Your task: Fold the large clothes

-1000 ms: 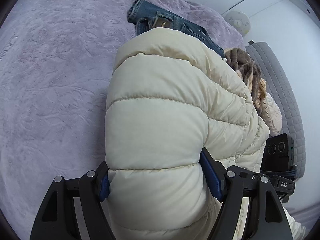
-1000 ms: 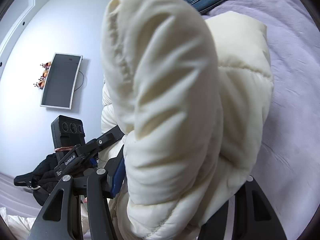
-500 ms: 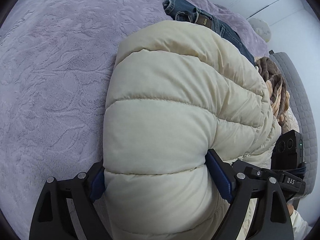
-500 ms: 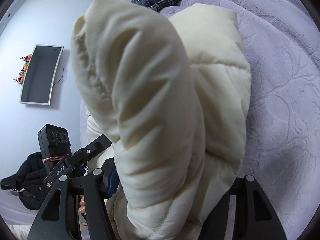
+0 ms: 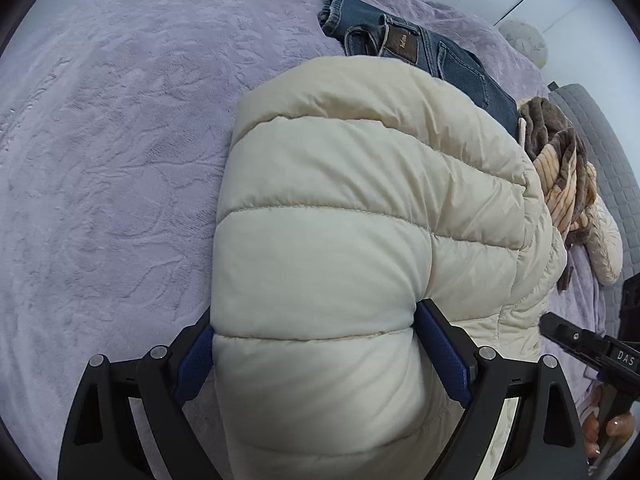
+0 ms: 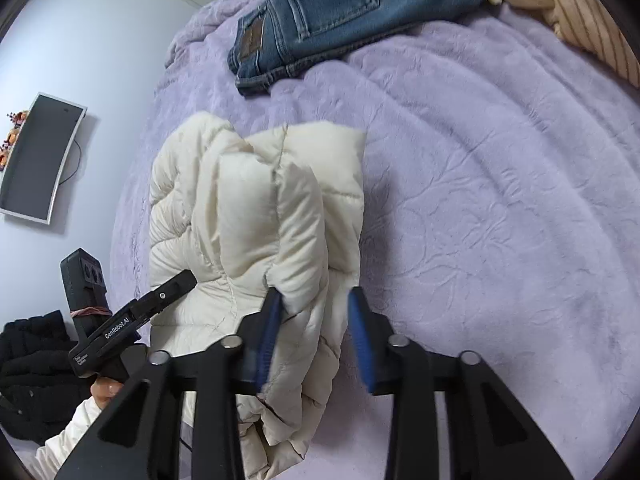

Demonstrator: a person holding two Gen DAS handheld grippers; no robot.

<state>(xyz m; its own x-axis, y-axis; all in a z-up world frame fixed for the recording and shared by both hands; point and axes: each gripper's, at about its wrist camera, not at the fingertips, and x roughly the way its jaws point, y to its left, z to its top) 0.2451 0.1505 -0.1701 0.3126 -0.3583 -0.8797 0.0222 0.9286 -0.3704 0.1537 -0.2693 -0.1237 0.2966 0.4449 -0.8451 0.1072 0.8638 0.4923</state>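
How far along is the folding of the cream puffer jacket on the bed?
Done: the puffer jacket lies bundled in thick layers on the purple blanket. In hand: the left gripper brackets a bulky fold; the right gripper is closing on an edge. Left: flattening and squaring it.

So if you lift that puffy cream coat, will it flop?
Probably: the puffy coat bulges around the left tool, so it looks soft and squashy. Likely light for its bulk. Its smooth shell may slip.

Open lilac blanket (image 5: 112,168) left of puffer jacket (image 5: 340,208); passage free there. Far side blocked by folded jeans (image 5: 420,52). Far right crowded by striped plush garment (image 5: 560,168). Right of jacket in right wrist view, bare blanket, unobstructed.
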